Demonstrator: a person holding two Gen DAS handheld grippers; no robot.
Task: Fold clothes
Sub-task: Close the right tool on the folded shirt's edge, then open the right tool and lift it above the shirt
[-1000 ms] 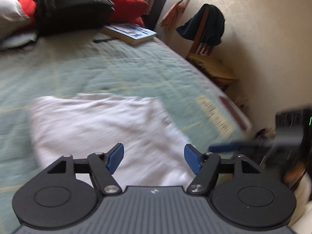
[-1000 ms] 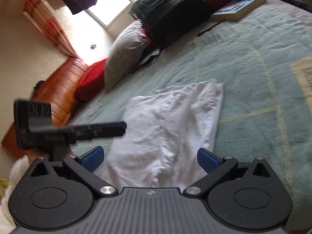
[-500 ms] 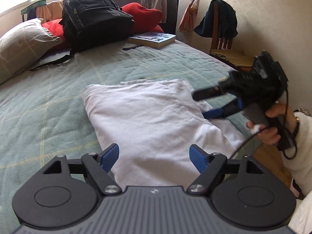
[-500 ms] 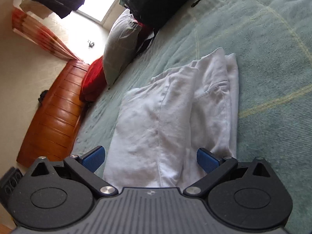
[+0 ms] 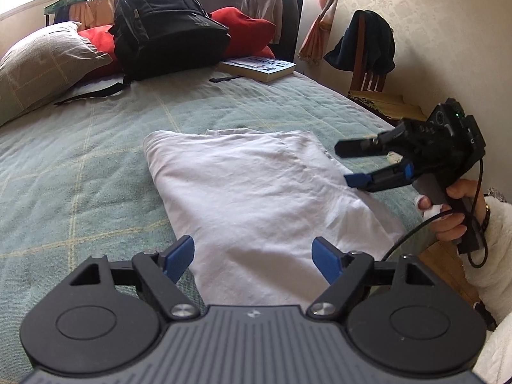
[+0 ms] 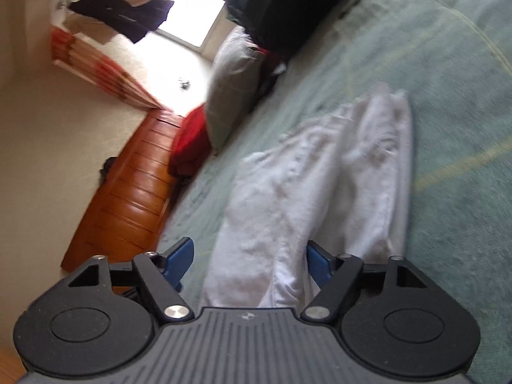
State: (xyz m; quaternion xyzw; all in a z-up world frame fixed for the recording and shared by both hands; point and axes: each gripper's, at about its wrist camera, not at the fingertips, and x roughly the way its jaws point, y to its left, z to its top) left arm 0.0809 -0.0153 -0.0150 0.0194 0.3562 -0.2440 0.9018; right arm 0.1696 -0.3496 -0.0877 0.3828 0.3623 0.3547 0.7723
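Since half a second ago, right tongs (image 5: 353,166) drop closer to the white garment's (image 5: 256,192) right edge, while left tongs (image 5: 254,257) hover over its near end. Both stand open, gripping nothing. Garment lies on the bed (image 5: 80,160), already folded into a long strip. I judge next fold needs a grip on one end

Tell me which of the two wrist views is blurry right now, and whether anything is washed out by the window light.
The left wrist view is sharp: the folded white cotton garment and black backpack look crisp, with fisheye bending at the edges. The right wrist view is motion-smeared across the white garment and green bedspread, and its window is blown out to pure white.
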